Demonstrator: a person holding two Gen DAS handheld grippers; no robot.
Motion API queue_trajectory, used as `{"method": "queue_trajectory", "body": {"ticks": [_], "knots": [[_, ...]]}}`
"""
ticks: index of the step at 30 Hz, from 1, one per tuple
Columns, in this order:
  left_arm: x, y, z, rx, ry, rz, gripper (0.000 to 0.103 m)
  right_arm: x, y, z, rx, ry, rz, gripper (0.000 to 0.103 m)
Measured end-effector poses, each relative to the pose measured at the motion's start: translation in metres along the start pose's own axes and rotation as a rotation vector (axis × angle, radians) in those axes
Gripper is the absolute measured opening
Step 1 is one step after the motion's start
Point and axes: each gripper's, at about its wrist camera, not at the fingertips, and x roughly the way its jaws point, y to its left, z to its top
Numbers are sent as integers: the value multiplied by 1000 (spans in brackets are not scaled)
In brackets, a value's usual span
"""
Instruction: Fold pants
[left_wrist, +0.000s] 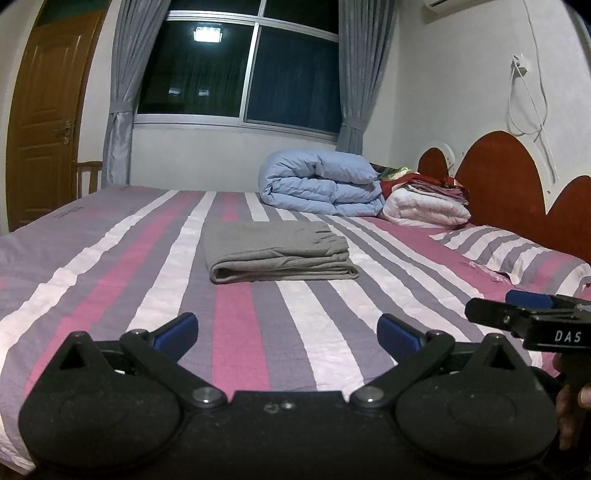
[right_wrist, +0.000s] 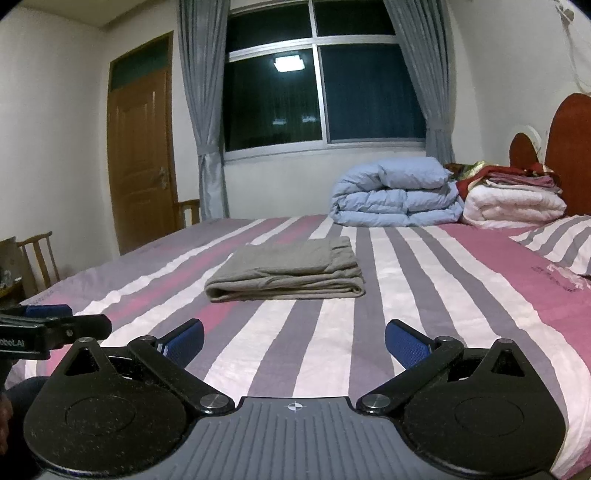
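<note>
I have the left hand-held gripper and right hand-held gripper both spread wide, empty, low in frame. Grey pants lie folded at mid-frame on the striped bed, well apart from both. They look soft, light and limp; if moved, I'd pinch the thick folded edge nearest me.

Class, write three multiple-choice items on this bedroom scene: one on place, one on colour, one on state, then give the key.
1. Where do the pants lie?
A. on the striped bed
B. on the chair
C. on the blue duvet

2. What colour are the pants?
A. red
B. grey
C. black

3. How is the left claw?
A. shut on the pants
B. shut, empty
C. open, empty

Key: 1 A, they rest on the striped sheet, apart from the duvet; 2 B, the cloth is grey in both views; 3 C, the blue pads stand wide apart with nothing between them.
</note>
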Motion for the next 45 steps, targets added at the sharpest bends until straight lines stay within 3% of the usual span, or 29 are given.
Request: {"method": "queue_trajectory", "body": {"ticks": [45], "knots": [[3,1,3,9,2,-20,97,2,2,0,-6,17,-1,103]]}}
